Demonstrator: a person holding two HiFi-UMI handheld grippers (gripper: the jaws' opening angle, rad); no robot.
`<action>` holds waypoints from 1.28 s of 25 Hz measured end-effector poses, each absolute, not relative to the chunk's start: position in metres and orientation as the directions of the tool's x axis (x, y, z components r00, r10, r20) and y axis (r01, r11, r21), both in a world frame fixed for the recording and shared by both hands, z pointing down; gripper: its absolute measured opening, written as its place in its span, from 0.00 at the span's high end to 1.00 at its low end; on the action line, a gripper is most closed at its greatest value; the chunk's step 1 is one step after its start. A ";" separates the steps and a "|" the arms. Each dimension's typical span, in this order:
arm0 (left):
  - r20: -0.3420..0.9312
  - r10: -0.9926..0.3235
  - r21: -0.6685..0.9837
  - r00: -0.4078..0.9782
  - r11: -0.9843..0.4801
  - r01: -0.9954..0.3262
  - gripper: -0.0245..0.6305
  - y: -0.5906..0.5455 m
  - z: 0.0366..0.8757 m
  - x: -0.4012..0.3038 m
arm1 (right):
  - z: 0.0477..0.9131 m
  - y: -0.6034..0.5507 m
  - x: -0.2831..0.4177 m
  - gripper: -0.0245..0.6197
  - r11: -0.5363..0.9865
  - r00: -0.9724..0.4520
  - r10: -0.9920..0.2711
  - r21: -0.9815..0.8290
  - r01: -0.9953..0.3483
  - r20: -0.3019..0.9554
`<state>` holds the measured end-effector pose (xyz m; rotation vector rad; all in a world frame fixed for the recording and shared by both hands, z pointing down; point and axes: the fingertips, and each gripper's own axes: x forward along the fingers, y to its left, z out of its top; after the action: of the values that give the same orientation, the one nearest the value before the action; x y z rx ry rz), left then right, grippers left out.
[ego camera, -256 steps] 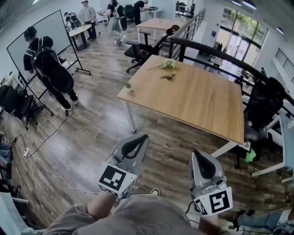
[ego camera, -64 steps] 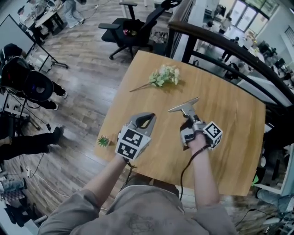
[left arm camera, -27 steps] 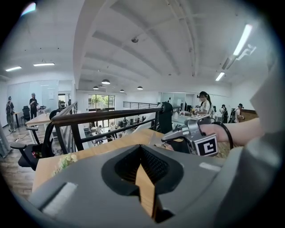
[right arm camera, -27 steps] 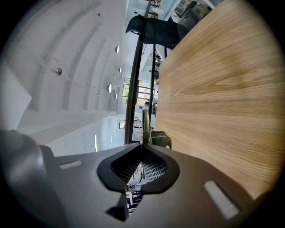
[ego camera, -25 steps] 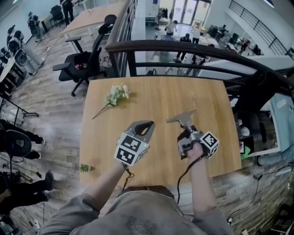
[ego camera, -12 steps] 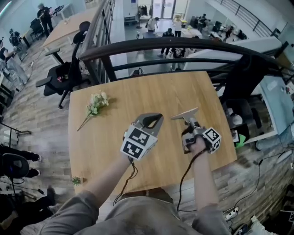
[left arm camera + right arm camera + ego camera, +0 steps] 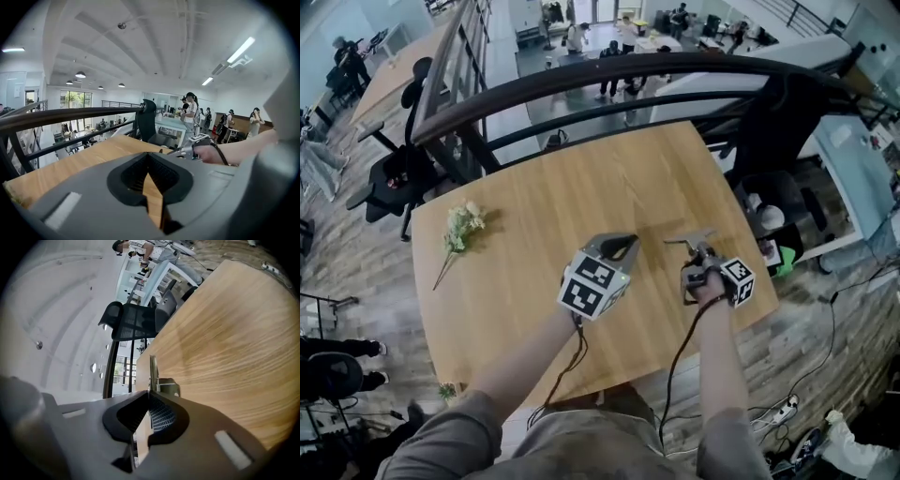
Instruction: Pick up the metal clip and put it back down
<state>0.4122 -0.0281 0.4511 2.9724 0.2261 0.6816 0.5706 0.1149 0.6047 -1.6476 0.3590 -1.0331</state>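
Well apart from the flower sprig (image 7: 459,228) on the surface (image 7: 581,178), the right hand-held gripper (image 7: 699,255) stays clamped on the metal clip (image 7: 692,239), as before. The left hand-held gripper (image 7: 623,246), nearer the sprig, is closed and empty.

Seen from the head view, the bench (image 7: 581,178) is bare wood across its middle and toward 12 o'clock, open for a pass up to the dark railing (image 7: 609,73) that runs along the far edge. At 9 o'clock a flower sprig (image 7: 461,225) lies near the left edge, and at 7 o'clock a small green plant (image 7: 447,389) sits at the corner. Toward 5 o'clock the left gripper (image 7: 623,244) and the right gripper (image 7: 701,251), closed on the metal clip (image 7: 692,238), stand side by side with a strip of bare wood between them. Little bench remains at 3 o'clock of the clip.
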 end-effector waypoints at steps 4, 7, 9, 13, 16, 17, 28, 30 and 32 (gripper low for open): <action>0.468 0.186 0.138 0.864 -0.981 0.137 0.96 -0.016 0.481 0.424 | 0.643 0.141 0.584 0.94 -0.375 0.570 -0.663 -0.875 0.308 0.485; 0.494 0.195 0.158 0.847 -0.978 0.133 0.96 -0.011 0.500 0.425 | 0.664 0.154 0.582 0.94 -0.388 0.563 -0.648 -0.858 0.336 0.513; 0.509 0.207 0.174 0.835 -0.975 0.136 0.96 -0.008 0.512 0.425 | 0.671 0.156 0.581 0.94 -0.376 0.560 -0.657 -0.863 0.337 0.505; 0.545 0.234 0.201 0.805 -0.969 0.145 0.96 -0.002 0.529 0.419 | 0.684 0.156 0.570 0.94 -0.379 0.548 -0.655 -0.853 0.358 0.521; 0.564 0.252 0.213 0.786 -0.964 0.156 0.96 0.003 0.536 0.416 | 0.688 0.156 0.565 0.94 -0.433 0.536 -0.644 -0.837 0.333 0.546; 0.568 0.258 0.219 0.782 -0.963 0.159 0.96 0.003 0.536 0.416 | 0.687 0.156 0.565 0.93 -0.442 0.538 -0.640 -0.836 0.325 0.548; 0.553 0.244 0.250 0.797 -0.961 0.121 0.96 -0.017 0.513 0.391 | 0.631 0.157 0.541 0.68 -0.544 0.548 -0.645 -0.824 0.160 0.532; 0.538 0.219 0.235 0.814 -0.966 0.105 0.96 -0.025 0.502 0.382 | 0.596 0.145 0.535 0.69 -0.562 0.541 -0.688 -0.827 0.025 0.484; 0.517 0.190 0.217 0.835 -0.972 0.087 0.96 -0.035 0.488 0.372 | 0.556 0.126 0.523 0.69 -0.565 0.513 -0.743 -0.814 -0.136 0.430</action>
<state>0.3718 -0.0346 0.4876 2.8302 0.2154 0.8261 0.5233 0.1261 0.5564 -2.0132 0.7166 -1.0412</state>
